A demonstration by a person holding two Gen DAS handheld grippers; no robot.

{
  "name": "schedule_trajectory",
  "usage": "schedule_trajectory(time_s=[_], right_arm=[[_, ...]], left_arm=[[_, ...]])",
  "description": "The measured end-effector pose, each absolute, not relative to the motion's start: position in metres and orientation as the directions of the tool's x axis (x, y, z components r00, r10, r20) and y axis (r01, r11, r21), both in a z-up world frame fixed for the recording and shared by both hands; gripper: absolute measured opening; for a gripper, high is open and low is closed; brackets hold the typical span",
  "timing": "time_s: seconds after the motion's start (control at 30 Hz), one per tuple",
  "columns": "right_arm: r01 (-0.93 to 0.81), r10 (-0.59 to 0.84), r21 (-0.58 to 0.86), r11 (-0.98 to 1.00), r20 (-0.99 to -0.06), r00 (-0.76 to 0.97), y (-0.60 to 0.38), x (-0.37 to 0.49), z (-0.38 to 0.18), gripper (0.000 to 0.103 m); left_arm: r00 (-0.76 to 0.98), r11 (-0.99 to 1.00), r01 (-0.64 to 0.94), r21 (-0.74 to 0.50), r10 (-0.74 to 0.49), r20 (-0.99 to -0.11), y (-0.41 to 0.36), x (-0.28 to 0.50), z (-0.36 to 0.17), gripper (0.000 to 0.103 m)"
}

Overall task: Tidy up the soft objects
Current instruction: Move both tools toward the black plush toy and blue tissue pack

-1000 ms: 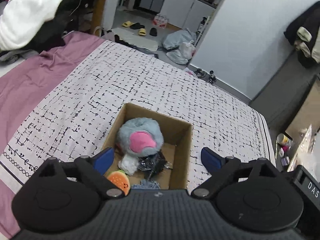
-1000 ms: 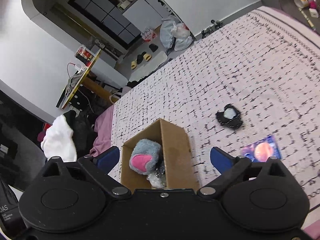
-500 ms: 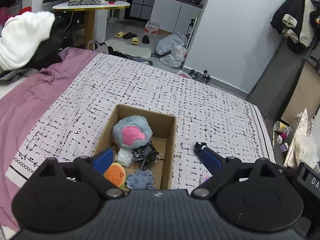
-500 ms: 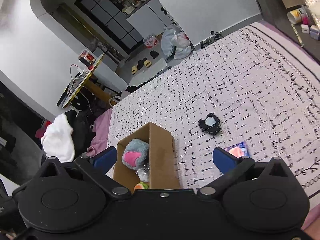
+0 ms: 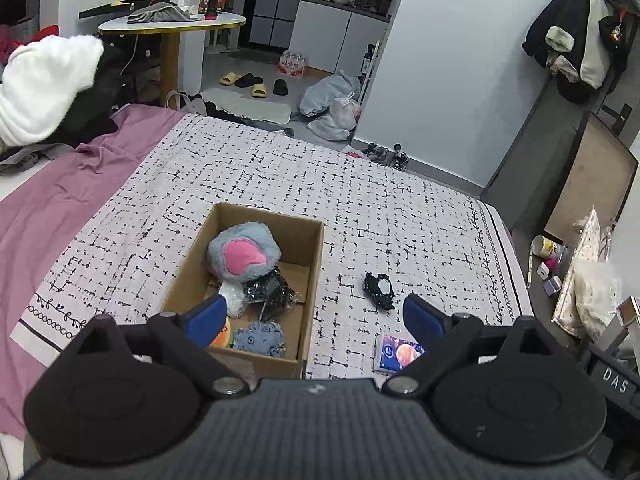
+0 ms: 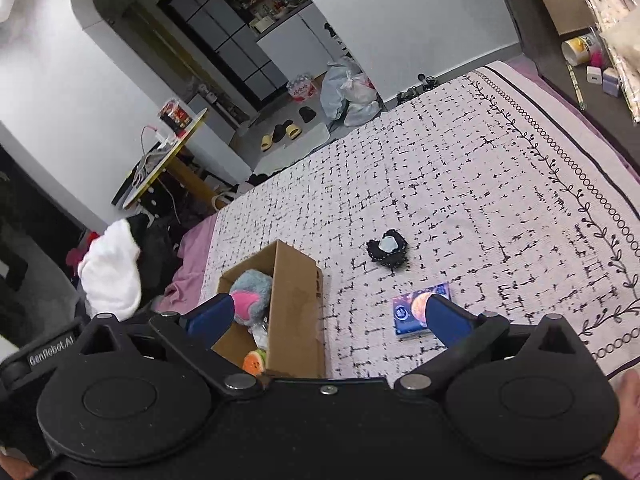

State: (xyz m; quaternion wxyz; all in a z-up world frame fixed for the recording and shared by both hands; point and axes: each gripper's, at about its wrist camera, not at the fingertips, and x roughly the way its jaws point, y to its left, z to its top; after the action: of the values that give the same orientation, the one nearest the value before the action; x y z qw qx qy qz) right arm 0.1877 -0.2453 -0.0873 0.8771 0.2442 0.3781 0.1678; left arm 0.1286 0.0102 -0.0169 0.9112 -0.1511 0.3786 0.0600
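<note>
A cardboard box (image 5: 312, 256) sits on the patterned bedspread and holds a grey plush with a pink patch (image 5: 243, 254), a black crinkly item (image 5: 270, 290), a blue knitted piece (image 5: 259, 338), a white soft item and an orange toy (image 5: 223, 336). A black soft item with a pale centre (image 5: 379, 286) lies right of the box, also in the right wrist view (image 6: 389, 249). A small planet-print packet (image 5: 394, 354) lies nearer, also in the right wrist view (image 6: 420, 314). My left gripper (image 5: 316, 316) is open and empty above the box's near end. My right gripper (image 6: 328, 314) is open and empty above the box (image 6: 296, 308).
The bedspread (image 5: 280, 176) covers a bed with a purple sheet (image 5: 52, 200) on the left. White and black clothes (image 5: 44, 88) are piled at the far left. A round table (image 5: 172, 24) stands beyond. The bed's right edge drops to a floor with small bottles (image 5: 548, 252).
Both grippers have pulled back and up from the box. The black soft item and the planet-print packet have come into the left wrist view. Both stay open.
</note>
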Motion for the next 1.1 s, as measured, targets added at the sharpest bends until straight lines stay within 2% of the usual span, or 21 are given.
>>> schedule_trajectory(time_s=[0.57,0.73,1.1], right_arm=[[-0.148,0.460,0.498,0.854,-0.594,0.660,-0.272,0.177,-0.108,0.103],[-0.148,0.458,0.494,0.857,-0.597,0.659,-0.277,0.181,-0.118,0.103],[-0.148,0.468,0.501,0.853,-0.606,0.643,-0.282,0.193,-0.147,0.103]], left_arm=[[0.692,0.976,-0.139,-0.168,-0.026,-0.721,-0.033,0.121,-0.033,0.094],[0.673,0.982,-0.086,-0.167,-0.067,-0.737,-0.044,0.128,-0.040,0.094],[0.653,0.986,-0.084,-0.147,-0.057,-0.755,-0.055,0.146,-0.057,0.094]])
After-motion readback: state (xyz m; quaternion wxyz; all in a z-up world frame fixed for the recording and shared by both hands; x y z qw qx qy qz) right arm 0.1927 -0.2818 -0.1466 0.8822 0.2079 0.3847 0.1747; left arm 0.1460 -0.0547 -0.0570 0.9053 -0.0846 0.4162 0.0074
